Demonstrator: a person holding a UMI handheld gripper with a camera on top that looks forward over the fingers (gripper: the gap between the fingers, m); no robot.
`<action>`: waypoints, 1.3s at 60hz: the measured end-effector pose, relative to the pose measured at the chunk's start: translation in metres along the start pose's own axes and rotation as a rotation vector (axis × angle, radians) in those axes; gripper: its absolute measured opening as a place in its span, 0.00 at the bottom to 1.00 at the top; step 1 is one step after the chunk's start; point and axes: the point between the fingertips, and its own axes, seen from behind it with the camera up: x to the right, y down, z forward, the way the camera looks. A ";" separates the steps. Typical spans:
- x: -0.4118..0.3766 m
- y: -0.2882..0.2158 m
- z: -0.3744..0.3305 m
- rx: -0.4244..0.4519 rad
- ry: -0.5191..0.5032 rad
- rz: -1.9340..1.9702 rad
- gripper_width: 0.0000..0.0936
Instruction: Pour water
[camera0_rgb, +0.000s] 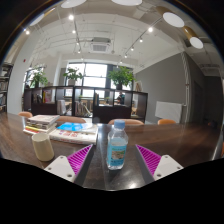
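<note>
Between the spread fingers of the gripper (116, 160) stood a clear water bottle (117, 146) with a blue label, upright on the dark wooden table (185, 140), a gap showing at either side of it. Left of the bottle, just beyond the left finger, sat a pale cup (42, 146), with what looked like books (72, 130) lying farther back

Water bottle (117, 148) between gripper (113, 160) fingers; cup (42, 146) leftward.
</note>
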 end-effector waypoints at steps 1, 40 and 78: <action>0.001 0.000 0.007 0.001 0.003 -0.003 0.91; 0.004 0.013 0.109 0.016 -0.027 0.005 0.28; -0.143 -0.070 0.089 0.208 0.048 -1.236 0.28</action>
